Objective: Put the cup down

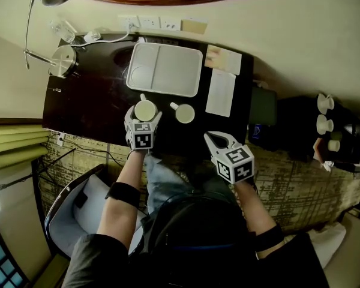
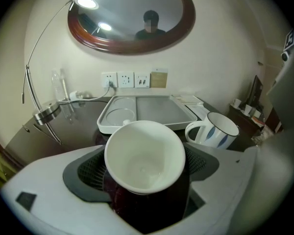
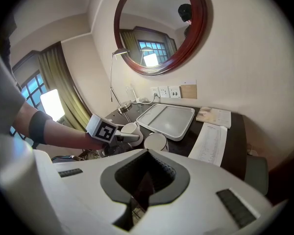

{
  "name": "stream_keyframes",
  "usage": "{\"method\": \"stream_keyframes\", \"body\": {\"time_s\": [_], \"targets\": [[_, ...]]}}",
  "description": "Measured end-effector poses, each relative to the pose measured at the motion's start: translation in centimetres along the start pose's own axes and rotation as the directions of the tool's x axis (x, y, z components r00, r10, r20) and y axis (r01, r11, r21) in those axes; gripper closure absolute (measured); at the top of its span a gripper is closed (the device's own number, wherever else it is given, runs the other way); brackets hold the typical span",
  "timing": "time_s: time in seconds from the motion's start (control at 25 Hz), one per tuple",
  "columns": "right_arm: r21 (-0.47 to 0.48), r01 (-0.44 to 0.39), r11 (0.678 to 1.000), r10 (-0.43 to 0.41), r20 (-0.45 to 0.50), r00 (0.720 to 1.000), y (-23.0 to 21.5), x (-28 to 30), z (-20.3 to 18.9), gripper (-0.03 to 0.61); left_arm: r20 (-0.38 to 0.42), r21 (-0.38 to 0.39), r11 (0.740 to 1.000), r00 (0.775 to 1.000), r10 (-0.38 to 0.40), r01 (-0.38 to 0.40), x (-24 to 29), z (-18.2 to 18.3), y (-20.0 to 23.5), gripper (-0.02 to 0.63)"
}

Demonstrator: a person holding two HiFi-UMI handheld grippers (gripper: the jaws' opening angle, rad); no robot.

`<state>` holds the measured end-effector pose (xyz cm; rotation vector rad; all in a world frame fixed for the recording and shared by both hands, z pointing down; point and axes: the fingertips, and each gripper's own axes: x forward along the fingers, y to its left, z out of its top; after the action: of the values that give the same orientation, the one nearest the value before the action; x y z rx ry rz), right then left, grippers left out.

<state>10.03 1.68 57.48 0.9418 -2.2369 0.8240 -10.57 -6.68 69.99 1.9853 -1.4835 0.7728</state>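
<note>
Release is the step we judge in hand: our left gripper point(image 1: 144, 117) has its jaws apart around the plain white ceramic cup point(image 2: 144, 155), which seems to rest near the dark wooden table's point(image 1: 90, 101) front edge. Our right gripper point(image 1: 219, 140) is closed and empty. Next we draw the left one straight back without clipping the cup.

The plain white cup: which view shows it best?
Left gripper view: the plain white cup fills the centre, its inside visible. Head view shows it small, from above; right gripper view shows it small and partly hidden.
</note>
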Motion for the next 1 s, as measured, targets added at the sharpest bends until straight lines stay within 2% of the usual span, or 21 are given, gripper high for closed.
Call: {"method": "stream_keyframes", "body": {"time_s": [0.2,0.32,0.48,0.64,0.76,0.8,0.88,1.0], "targets": [[-0.002,-0.011,1.0,0.011,0.013,1.0,0.1,0.1,0.5,0.574,-0.02,0.012,1.0,1.0,-0.006,0.007,-1.1,0.5,-0.2,0.1],[-0.017,-0.019,1.0,0.019,0.03,0.999,0.5,-0.2,1.5,0.574,-0.005,-0.004,1.0,1.0,0.008,-0.008,-3.1,1.2,0.1,0.098],[-0.082,-0.04,0.996,0.044,0.051,0.998,1.3,-0.5,3.4,0.574,0.025,-0.005,1.0,0.999,0.023,-0.023,-6.8,2.6,0.2,0.098],[-0.108,-0.057,0.992,0.067,0.095,0.993,1.9,-0.6,5.6,0.572,0.024,-0.019,1.0,1.0,-0.011,0.011,-10.3,4.2,-0.8,0.1],[-0.136,-0.063,0.989,0.079,0.117,0.99,2.2,-0.6,6.9,0.574,0.053,-0.022,0.999,0.997,-0.048,0.049,-12.5,5.7,-1.3,0.101],[-0.14,-0.063,0.988,0.08,0.119,0.99,2.1,-0.5,7.0,0.572,0.065,-0.027,0.998,0.996,-0.054,0.056,-13.2,6.3,-1.5,0.121],[-0.147,-0.058,0.987,0.077,0.123,0.989,1.9,-0.4,7.2,0.574,0.085,-0.034,0.997,0.994,-0.061,0.064,-14.7,7.2,-2.0,0.209],[-0.154,-0.046,0.987,0.066,0.129,0.989,1.8,-0.6,7.6,0.574,0.119,-0.039,0.997,0.991,-0.067,0.072,-16.8,8.0,-2.8,0.285]]}}
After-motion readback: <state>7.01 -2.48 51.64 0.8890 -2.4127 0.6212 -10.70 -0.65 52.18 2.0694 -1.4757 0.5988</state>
